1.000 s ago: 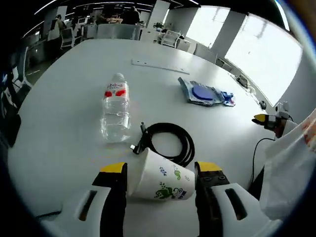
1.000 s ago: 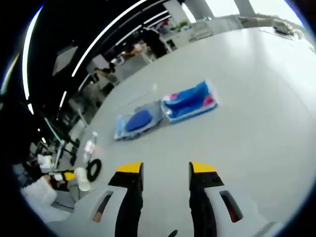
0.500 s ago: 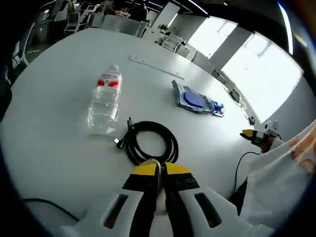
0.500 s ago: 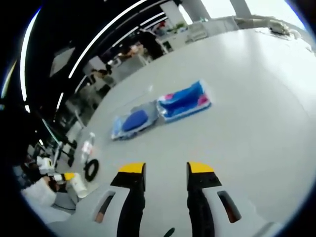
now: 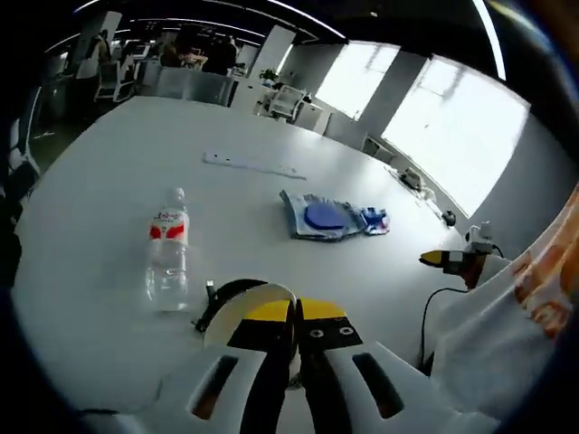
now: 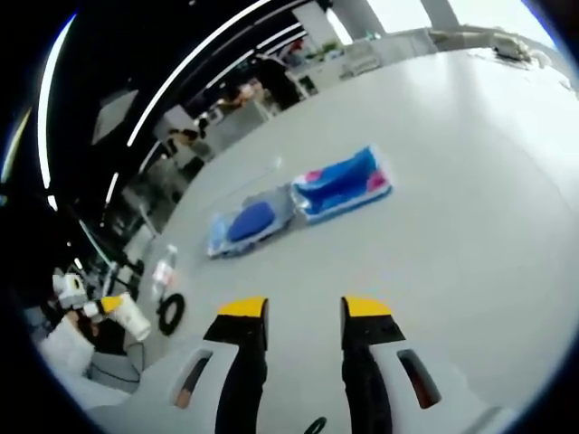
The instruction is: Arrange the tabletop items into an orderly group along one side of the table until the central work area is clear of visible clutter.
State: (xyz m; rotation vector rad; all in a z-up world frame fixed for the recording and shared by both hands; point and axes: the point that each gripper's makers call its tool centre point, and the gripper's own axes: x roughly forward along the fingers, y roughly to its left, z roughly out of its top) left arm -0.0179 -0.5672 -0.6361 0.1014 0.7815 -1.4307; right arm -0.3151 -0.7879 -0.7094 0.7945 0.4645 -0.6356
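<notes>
Left gripper (image 5: 295, 312) clamped on cup (image 5: 237, 312) rim, lifted clear of cable (image 6: 170, 313) for carrying aside | right gripper (image 6: 306, 309) jaws apart, empty, above table (image 6: 452, 181) | bottle (image 5: 166, 257), pouches (image 5: 327, 217) unsorted.

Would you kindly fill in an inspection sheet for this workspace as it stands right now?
Surface: white table, mostly bare.
Job's things: paper cup pinched at its rim by the left gripper, off the table in the right gripper view; water bottle lying flat; blue packets side by side.
Clutter: flat white strip at the far side.
Grippers: left shut on the cup; right gripper open, holding nothing.
Cables: coiled black cable beside the bottle.
Surroundings: office desks, chairs, bright windows.
</notes>
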